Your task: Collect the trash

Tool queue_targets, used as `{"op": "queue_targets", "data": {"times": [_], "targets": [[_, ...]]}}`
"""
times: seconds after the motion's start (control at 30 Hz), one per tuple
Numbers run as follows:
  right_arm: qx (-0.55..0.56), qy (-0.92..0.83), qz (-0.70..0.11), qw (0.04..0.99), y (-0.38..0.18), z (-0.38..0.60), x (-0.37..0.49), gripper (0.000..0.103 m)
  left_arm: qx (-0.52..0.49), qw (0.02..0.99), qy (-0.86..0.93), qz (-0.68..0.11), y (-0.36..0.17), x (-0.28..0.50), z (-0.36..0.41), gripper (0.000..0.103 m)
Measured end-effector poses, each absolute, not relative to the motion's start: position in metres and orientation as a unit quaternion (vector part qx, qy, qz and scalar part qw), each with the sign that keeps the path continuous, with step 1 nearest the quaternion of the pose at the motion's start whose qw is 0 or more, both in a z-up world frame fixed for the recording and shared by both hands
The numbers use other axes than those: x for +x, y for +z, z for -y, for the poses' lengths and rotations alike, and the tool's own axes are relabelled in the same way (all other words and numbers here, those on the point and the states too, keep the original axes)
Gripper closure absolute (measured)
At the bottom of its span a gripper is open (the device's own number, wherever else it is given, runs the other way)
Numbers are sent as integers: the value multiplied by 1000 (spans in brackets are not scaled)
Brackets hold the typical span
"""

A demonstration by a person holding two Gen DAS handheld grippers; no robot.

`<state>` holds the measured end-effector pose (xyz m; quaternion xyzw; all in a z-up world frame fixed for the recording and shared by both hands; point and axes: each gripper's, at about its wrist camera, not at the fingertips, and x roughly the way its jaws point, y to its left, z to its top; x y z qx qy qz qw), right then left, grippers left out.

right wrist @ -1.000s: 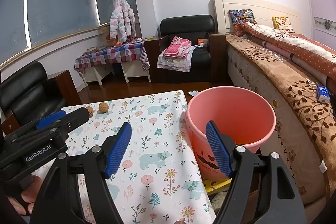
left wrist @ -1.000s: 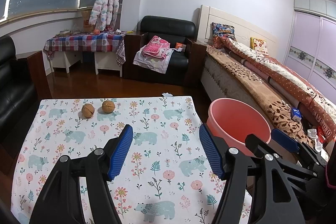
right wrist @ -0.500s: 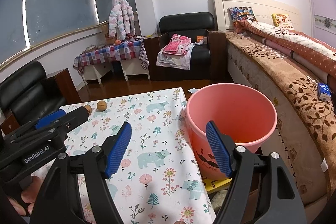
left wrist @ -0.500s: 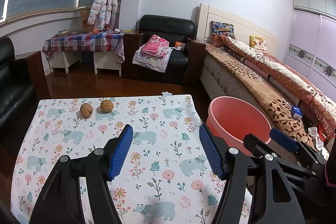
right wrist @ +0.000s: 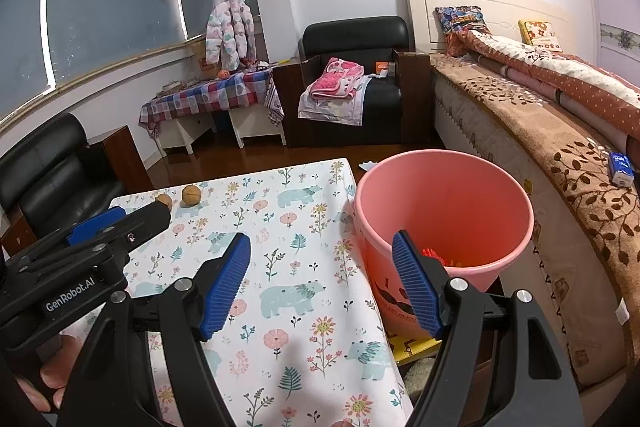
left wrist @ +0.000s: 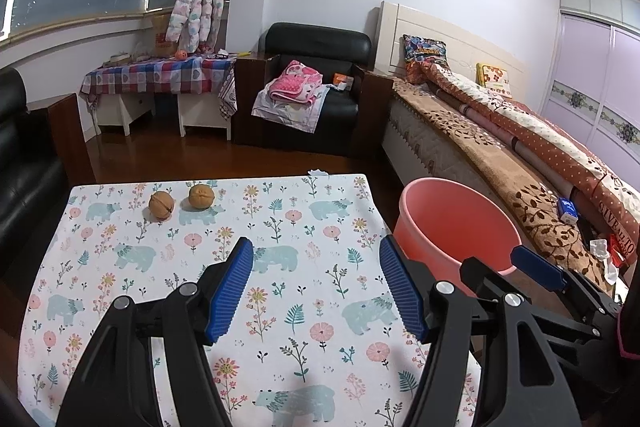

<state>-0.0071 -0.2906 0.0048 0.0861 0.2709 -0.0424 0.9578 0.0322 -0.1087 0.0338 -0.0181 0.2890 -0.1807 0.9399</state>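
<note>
Both my claws hang above the near half of the bench (left wrist: 120,267), each spread wide with nothing between the pads. The left claw (left wrist: 316,287) looks straight down the floral cloth; the right claw (right wrist: 320,279) sits beside it, nearer the pink bucket (right wrist: 444,195), which stands off the bench's right edge against the bed (right wrist: 560,155). Something small and red-orange lies at the bucket's bottom.

The trash I judge is left to collect is two walnuts at the far left of the bench, close together but apart: the left walnut (left wrist: 161,205) and the right walnut (left wrist: 201,196). From my left claw they lie ahead and to the left, well apart from the pads. From my right claw they are farther off and partly hidden behind the left claw's body. So the left claw is the nearer one. The nuts are roundish, so no long axis matters; the seam on each faces roughly toward me. The bucket lies the opposite way, across the bench to the right.
</note>
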Motion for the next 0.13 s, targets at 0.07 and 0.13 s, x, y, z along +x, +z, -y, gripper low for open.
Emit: {"op": "queue_targets", "data": {"times": [0.07, 0.13], "targets": [[86, -42, -272, 957, 3, 290, -6, 29, -19, 939, -180, -291, 33, 34, 108, 38], [86, -42, -273, 957, 3, 290, -6, 29, -20, 939, -181, -293, 32, 35, 109, 38]]}}
